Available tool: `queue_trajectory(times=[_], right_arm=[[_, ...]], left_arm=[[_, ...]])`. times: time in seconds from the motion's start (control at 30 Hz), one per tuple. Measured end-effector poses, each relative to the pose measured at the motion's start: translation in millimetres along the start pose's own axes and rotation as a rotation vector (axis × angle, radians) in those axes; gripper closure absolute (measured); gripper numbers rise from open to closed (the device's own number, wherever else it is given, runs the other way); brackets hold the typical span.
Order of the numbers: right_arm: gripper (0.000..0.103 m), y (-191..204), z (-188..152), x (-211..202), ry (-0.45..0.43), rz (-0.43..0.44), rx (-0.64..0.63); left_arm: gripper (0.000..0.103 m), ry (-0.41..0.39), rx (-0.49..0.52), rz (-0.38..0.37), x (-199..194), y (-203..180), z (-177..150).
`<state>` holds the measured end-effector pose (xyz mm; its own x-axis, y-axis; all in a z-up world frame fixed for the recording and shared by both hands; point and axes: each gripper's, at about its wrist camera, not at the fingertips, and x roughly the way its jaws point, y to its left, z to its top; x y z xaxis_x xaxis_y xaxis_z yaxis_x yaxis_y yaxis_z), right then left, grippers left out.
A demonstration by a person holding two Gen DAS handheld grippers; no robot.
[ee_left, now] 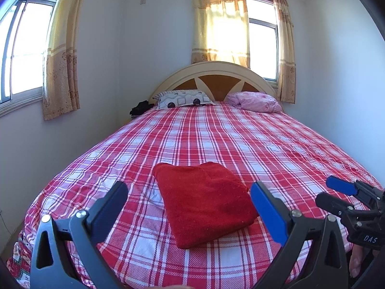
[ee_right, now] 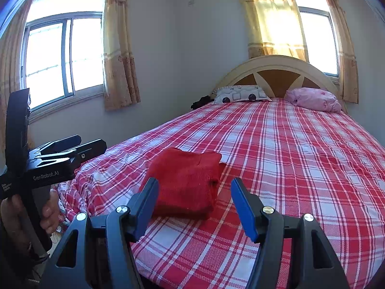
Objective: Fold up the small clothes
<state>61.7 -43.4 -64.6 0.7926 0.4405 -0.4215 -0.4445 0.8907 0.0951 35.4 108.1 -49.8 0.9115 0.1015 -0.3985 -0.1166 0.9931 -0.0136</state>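
Note:
A red garment [ee_left: 204,202] [ee_right: 187,178] lies folded into a thick rectangle on the plaid bed [ee_left: 264,144] [ee_right: 300,156], near its foot. My left gripper [ee_left: 189,186] hangs just short of it, open, with the garment showing in the gap between the fingers and nothing pinched. The right wrist view shows the left gripper [ee_right: 92,142] at the left, held by a hand [ee_right: 50,212]. My right gripper [ee_right: 195,183] is also open, just before the garment's near right corner, not touching it. In the left wrist view the right gripper [ee_left: 334,193] sits at the right, over the bed.
A patterned pillow [ee_left: 182,98] and a pink pillow [ee_left: 255,101] lie by the headboard [ee_left: 211,72]. A dark bundle [ee_left: 140,107] sits at the bed's far left corner. A printed cloth [ee_left: 16,260] hangs at the near left edge. Curtained windows fill the walls.

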Motion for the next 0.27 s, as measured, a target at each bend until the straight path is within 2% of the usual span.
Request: queue_trajectory(times=[0.27], right_arm=[[0.040, -0.8, -3.2, 4.0, 0.016, 0.003, 0.001]], left_arm=[[0.000, 0.019, -0.011, -0.009, 6.8, 4.7, -4.0]])
